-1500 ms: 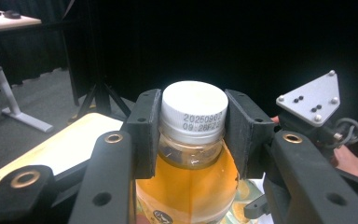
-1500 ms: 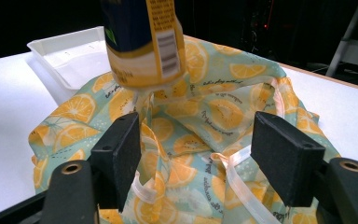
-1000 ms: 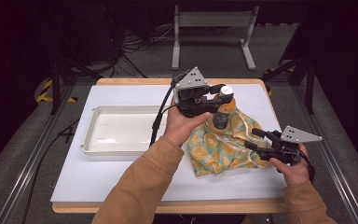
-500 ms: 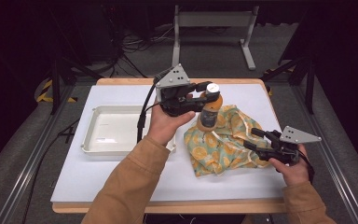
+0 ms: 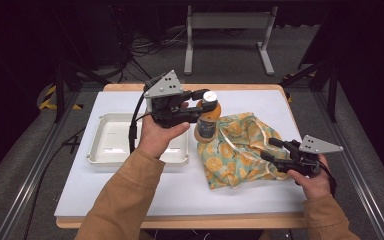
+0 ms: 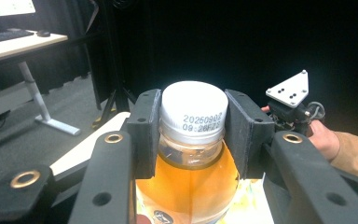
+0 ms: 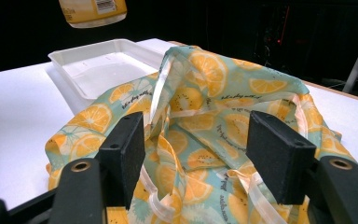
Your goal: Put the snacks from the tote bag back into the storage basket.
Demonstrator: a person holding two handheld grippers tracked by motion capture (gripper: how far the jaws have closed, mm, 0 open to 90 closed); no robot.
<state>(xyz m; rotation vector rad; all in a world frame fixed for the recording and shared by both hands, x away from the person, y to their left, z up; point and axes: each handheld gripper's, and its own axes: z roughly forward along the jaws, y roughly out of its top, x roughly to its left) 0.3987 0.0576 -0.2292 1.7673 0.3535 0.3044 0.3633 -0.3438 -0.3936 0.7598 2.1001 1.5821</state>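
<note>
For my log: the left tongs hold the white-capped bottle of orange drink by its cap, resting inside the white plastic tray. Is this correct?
Not quite. The left tongs hold the white-capped bottle of orange drink by its cap, but lifted in the air, not inside the white plastic tray; the right gripper view shows this.

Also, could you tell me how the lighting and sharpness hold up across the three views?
High view: white table evenly lit, surroundings dark, picture slightly soft. Left gripper view: bottle glows orange, the cap's printed date is readable, background nearly black. Right gripper view: bag sharp, the near jaws slightly blurred.
</note>
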